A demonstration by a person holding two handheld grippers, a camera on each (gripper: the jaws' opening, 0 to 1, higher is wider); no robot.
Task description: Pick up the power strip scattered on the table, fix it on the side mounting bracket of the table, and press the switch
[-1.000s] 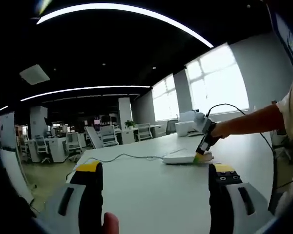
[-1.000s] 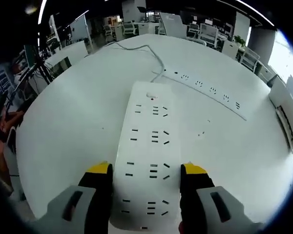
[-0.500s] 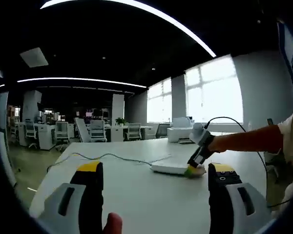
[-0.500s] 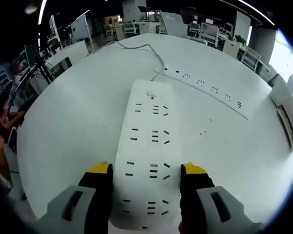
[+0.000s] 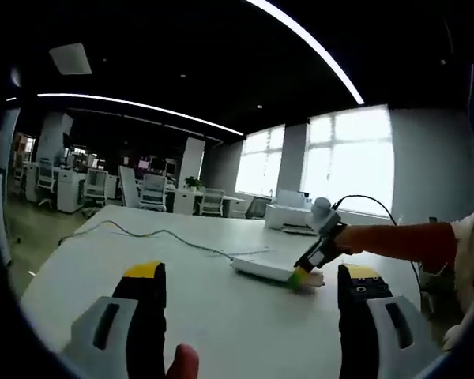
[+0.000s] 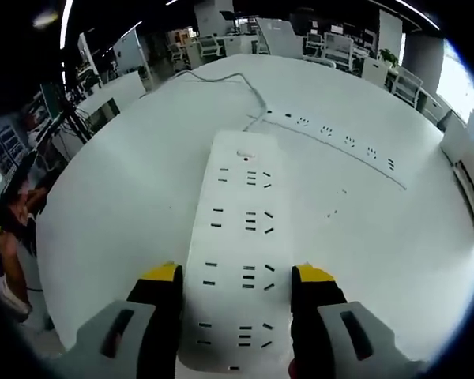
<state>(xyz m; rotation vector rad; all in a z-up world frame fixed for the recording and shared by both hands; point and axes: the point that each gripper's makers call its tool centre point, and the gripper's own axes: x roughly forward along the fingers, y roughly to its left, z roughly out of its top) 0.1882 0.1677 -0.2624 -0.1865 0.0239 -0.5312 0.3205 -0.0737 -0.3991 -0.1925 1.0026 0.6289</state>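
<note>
Right gripper point(image 6: 237, 276) has its jaws clamped on the near end of the power strip point(image 6: 238, 237) at lower centre, left gripper point(image 5: 249, 276) sits open, so honestly the trailing cord point(image 6: 241, 79) could snag and twist it loose.

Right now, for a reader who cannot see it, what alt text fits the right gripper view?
The right gripper, with yellow-tipped jaws, is closed on the near end of a long white multi-socket power strip lying on a white table. A second, slimmer white power strip lies beyond it, its cord trailing toward a background of office desks and chairs.
</note>
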